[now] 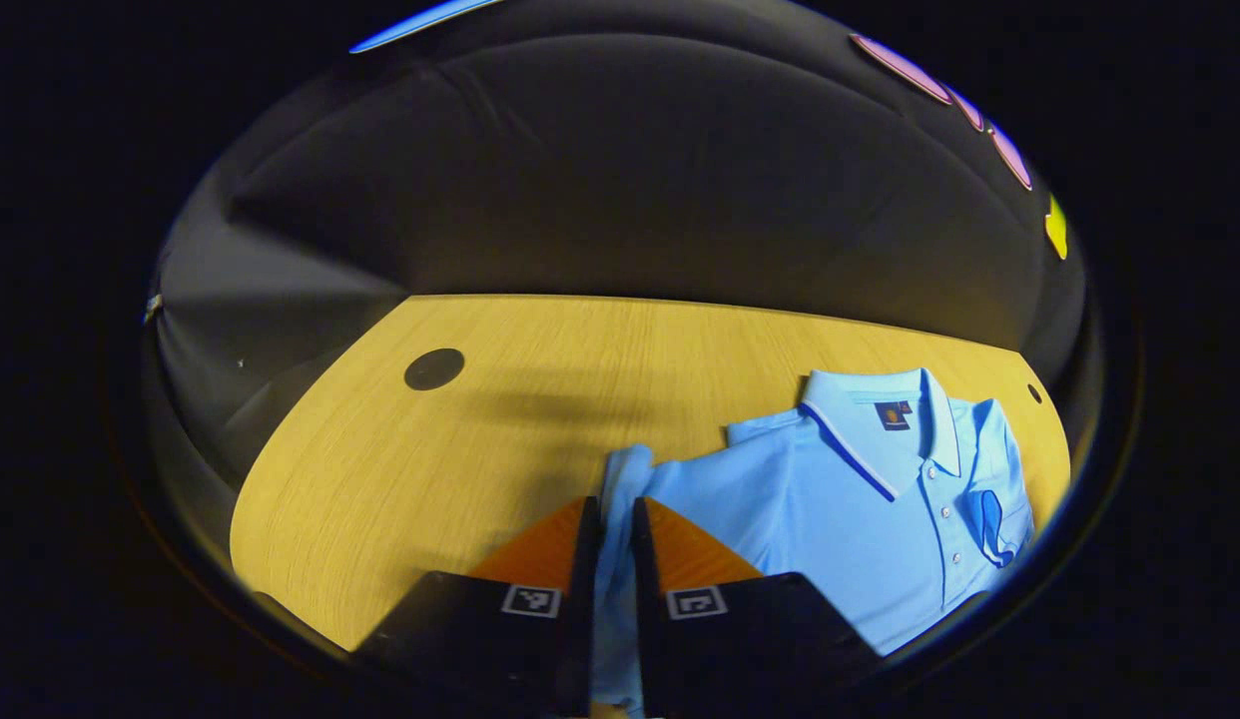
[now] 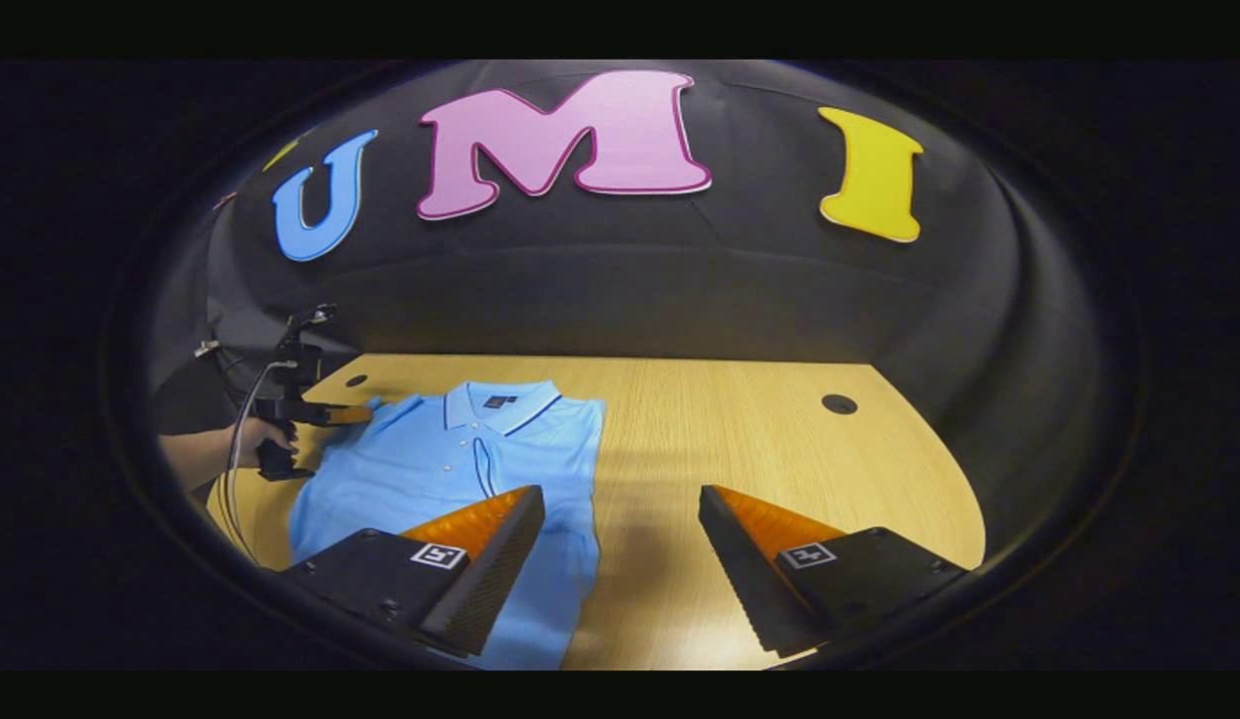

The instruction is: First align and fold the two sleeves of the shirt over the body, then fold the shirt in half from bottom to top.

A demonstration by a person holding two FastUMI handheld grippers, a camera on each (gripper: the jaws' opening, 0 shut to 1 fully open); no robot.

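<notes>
1. Polo shirt, light blue, lies face up on a wooden table, collar toward the far edge and hem toward the near edge.
2. In the left gripper view, the left gripper has its fingers nearly closed, with a bunched fold of the blue sleeve pinched between them.
3. The right gripper view shows that gripper farther off, held in a person's hand at the shirt's left shoulder.
4. The right gripper is wide open and holds nothing. It hovers over the near right edge of the shirt, one finger above fabric and the other above bare table.
5. The shirt's right edge looks straight, so that sleeve appears to be folded in already, though this is a judgement.
6. The step in hand seems to be folding the held sleeve over the body.
7. To do it well, keep the pinch firm and carry the sleeve across in a low arc.
8. Lay its cuff flat on the chest, and line the fold up with the shirt's side.
9. Release only once the fabric rests flat, so it does not spring back or wrinkle.
</notes>
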